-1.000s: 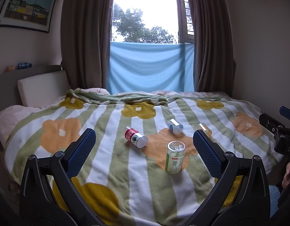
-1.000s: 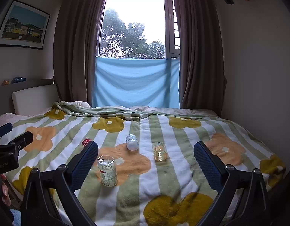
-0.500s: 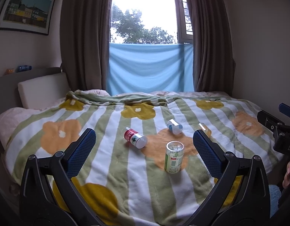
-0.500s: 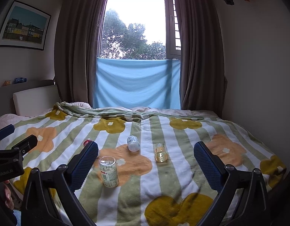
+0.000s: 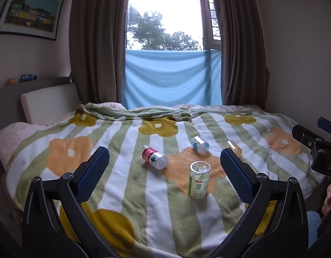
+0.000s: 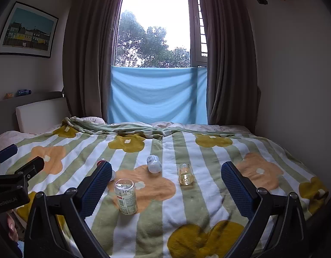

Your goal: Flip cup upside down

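A green-labelled clear cup [image 5: 198,179] stands upright on the striped flower blanket [image 5: 126,185], just ahead of my open left gripper [image 5: 164,172]; it also shows in the right wrist view [image 6: 125,196]. A red-labelled cup [image 5: 153,157] and a white-blue cup [image 5: 199,144] lie on their sides. A small clear yellowish cup [image 6: 185,173] lies tilted on the blanket [image 6: 208,195]. My right gripper [image 6: 166,188] is open and empty, short of all the cups.
The bed fills both views, with a pillow [image 5: 49,101] and headboard at the left, curtains and a blue cloth [image 5: 171,77] over the window behind, and a wall at the right. The other gripper shows at each view's edge [image 5: 315,150] [image 6: 12,182].
Both grippers have drifted slightly; the bed and cups sit a little lower and nearer in the views. No cup has moved, and both grippers stay open.
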Tool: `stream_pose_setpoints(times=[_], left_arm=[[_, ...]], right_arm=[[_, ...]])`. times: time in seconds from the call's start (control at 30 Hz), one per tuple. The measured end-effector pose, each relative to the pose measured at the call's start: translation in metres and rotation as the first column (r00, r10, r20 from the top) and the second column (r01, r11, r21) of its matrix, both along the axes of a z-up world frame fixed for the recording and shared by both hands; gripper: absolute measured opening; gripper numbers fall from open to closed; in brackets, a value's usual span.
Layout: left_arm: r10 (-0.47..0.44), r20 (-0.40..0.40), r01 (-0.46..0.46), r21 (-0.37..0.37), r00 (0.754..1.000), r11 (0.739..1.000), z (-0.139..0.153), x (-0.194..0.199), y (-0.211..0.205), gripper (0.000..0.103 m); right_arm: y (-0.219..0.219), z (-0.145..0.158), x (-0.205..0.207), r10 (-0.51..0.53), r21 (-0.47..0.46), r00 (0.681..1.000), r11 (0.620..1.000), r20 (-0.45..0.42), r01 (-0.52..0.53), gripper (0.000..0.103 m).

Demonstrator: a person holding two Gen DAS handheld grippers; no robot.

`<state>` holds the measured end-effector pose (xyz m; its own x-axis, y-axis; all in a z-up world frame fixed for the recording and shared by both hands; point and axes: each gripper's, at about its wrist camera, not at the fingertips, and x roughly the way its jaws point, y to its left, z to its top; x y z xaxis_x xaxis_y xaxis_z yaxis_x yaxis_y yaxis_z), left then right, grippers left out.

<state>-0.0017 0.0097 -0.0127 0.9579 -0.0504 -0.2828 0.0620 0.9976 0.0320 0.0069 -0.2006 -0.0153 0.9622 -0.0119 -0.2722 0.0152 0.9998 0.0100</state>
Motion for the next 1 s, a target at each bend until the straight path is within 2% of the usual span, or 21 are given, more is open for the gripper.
stream_pose_setpoints(times=[0.7,0.87,1.0], left_arm=[[0.013,0.006,-0.013,0.000,1.000,1.000,-0.0004,0.0028,-0.0001,0.103],[0.012,0.026,-0.012,-0.005,1.000,1.000,0.0007,0.0009,-0.0029,0.103],[0.046,0.051,-0.046,0.008,0.998,0.999,0.0023,-0.0017,-0.0051,0.103]], right_arm=[[0.0074,-0.0036,0.0016,-0.008,0.009,1.000,1.000,0.001,0.008,0.102],[0.0071,-0.0034,0.0014,-0.008,0.010,1.000,1.000,0.002,0.008,0.102],[0.0048,-0.0034,0.0019,-0.010,0.011,1.000,1.000,0.004,0.010,0.102]])
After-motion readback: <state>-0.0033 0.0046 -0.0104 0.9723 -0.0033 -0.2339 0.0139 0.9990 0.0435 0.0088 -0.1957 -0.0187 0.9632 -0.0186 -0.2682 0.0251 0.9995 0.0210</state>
